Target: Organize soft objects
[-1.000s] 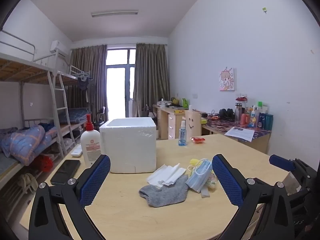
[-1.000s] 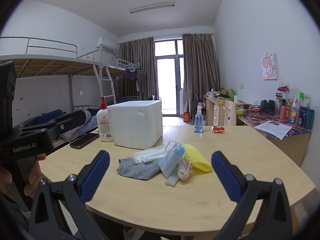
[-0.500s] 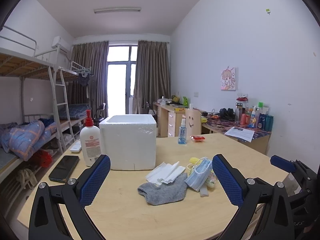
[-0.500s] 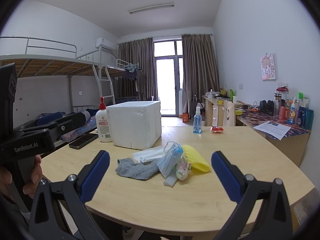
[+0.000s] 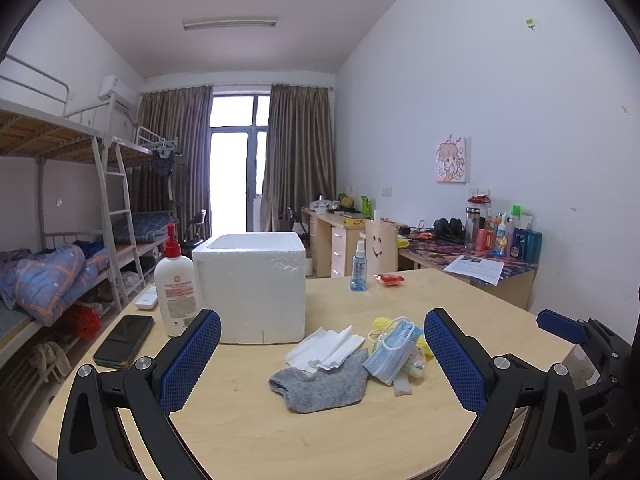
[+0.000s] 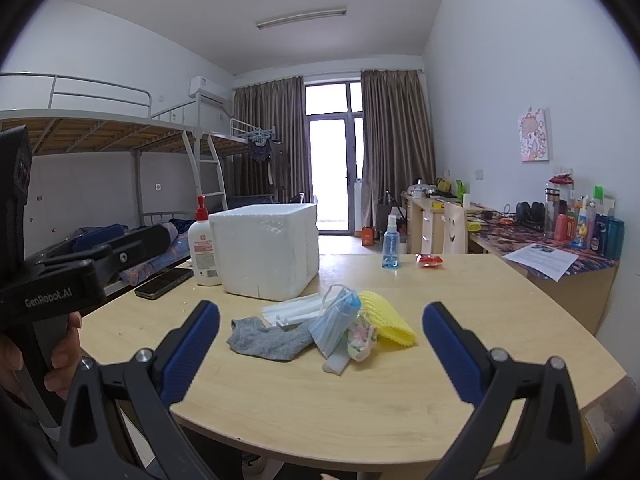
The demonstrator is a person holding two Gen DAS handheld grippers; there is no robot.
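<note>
"GenRobot.AI" reads on the left gripper (image 6: 60, 280); both grippers' fingers (image 5: 190, 360) spread wide, empty, above the worktop (image 5: 360, 440).

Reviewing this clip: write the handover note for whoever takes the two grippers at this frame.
Left gripper: open, empty, above the table. Right gripper: open, empty.
The pile lies in front of the white foam box: grey sock, folded white tissues, blue face mask, yellow foam net, small floral item.
Done: nothing visibly sorted; the box's inside is hidden.
Left: every soft item, probably into the box.
</note>
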